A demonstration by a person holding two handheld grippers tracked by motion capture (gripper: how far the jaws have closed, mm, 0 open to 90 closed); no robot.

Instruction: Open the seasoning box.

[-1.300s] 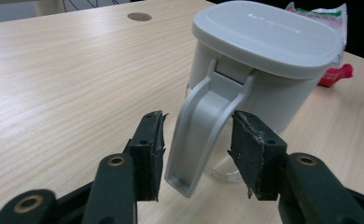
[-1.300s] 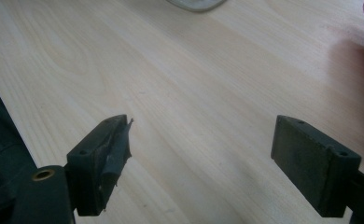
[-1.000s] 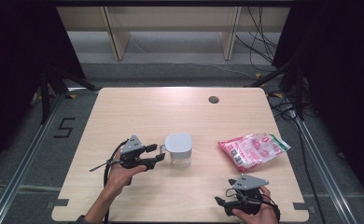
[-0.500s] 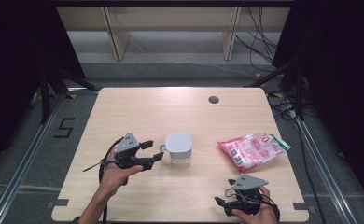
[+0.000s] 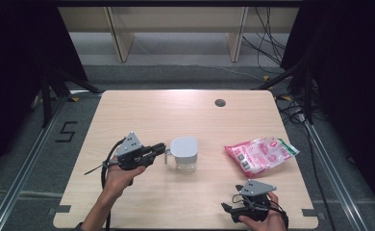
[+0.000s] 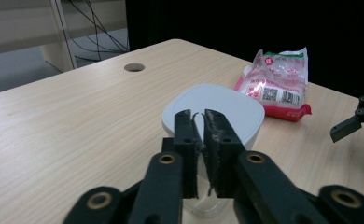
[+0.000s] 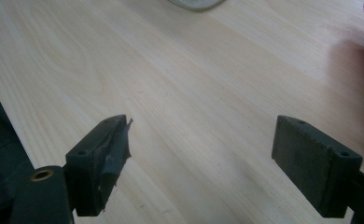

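Left of the clear plastic jug with a white square lid point(image 5: 184, 153), mid-table, our left gripper point(image 5: 160, 148) has just closed its jaws on the jug's handle. We'd lift straight, keeping it level. Right gripper point(image 7: 199, 163) rests near, jaws wide, empty.

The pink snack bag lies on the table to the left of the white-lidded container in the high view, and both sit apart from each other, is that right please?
Not quite: in the high view the pink snack bag lies to the right of the white-lidded container, not the left. The rest holds: both rest on the table, apart from each other.
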